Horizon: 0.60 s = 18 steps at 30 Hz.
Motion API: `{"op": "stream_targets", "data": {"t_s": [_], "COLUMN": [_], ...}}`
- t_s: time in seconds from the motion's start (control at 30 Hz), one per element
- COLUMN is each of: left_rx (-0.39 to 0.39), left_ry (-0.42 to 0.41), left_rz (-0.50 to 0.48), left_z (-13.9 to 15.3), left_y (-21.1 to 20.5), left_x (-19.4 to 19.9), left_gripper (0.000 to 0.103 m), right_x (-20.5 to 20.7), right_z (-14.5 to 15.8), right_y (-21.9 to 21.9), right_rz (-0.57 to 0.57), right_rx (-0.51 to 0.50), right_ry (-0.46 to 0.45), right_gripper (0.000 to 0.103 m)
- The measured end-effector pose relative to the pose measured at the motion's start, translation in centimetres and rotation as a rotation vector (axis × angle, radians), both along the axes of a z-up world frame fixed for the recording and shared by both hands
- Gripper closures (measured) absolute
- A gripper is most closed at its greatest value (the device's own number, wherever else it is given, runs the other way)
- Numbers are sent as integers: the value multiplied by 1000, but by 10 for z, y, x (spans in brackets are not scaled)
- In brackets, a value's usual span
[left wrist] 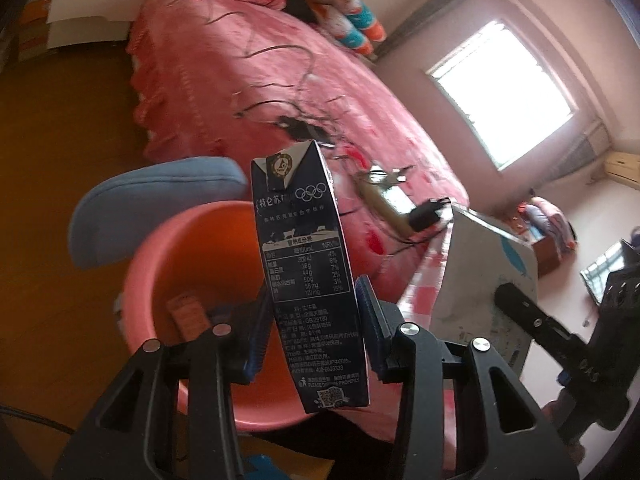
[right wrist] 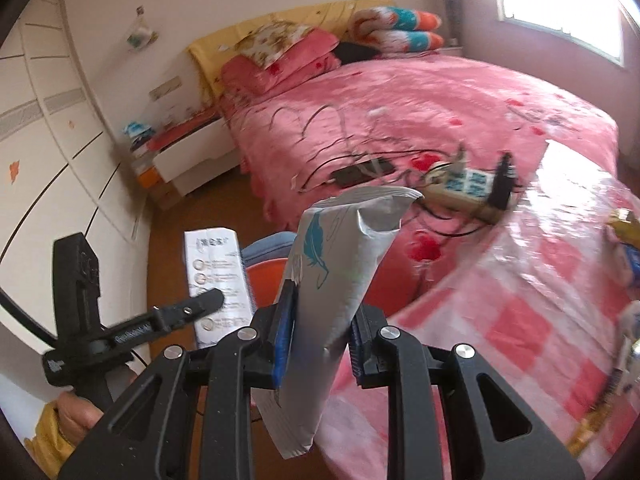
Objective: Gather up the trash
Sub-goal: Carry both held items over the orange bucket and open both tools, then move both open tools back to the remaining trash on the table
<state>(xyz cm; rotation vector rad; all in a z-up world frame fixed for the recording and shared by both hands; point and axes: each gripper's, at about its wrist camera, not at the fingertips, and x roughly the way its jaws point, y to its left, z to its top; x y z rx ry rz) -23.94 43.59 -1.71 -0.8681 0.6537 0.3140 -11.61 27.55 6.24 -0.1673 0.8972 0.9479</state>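
Left wrist: milk carton (left wrist: pixel 310 280) stands upright, long axis vertical, top up.

A wooden floor (left wrist: pixel 60 152) carries a pink plastic basin (left wrist: pixel 160 248), and a blue cushioned seat (left wrist: pixel 132 200) stands just behind it. Inside the basin lies a small brown packet (left wrist: pixel 188 312). The bed (right wrist: pixel 420 92), spread with a pink flowered cover, holds a power strip (right wrist: pixel 460 184) with a black adapter (right wrist: pixel 504 180) plugged in, tangled black cables (right wrist: pixel 320 160), pink pillows (right wrist: pixel 280 64) and a rolled patterned quilt (right wrist: pixel 400 28). A table with a pink checked cloth (right wrist: pixel 520 312) stands beside the bed.
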Motion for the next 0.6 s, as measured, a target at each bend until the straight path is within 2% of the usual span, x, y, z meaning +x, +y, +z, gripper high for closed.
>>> {"op": "stream_targets", "data": {"t_s": [0.07,0.1,0.13,0.17,0.2,0.27,0.3,0.37,0.6], "left_rx": [13,14,11,15,22,44,51,58,105], "left_ry": [41,62,75,88,94,106,109,112,108], "left_rz": [25,35,46,60,65,69,73,80,50], "left_z": [-8,-12,-16,-19,-20,-22,-23,-22,-13], "left_y": [4,6,8,9,10,12,12,13,1], "left_x": [-1,-1,-3,-4,-6,-8,-10,-12,-6], "left_gripper": [56,52,44,38,37,34,33,32,31], "right_x": [3,3,6,8,9,10,11,11,9], "right_z": [-10,-14,-20,-23,-24,-22,-20,-15,-5], "right_y": [12,16,19,18,16,9,5,-4,-40], "right_rz": [17,31,28,7,-3,-22,-43,-73,-154], "right_rx": [-4,-3,-1,2,14,31,24,27,10], "right_ry": [25,42,66,83,97,100,78,48,-17], "right_gripper": [74,67,59,42,34,31,25,21,12]}}
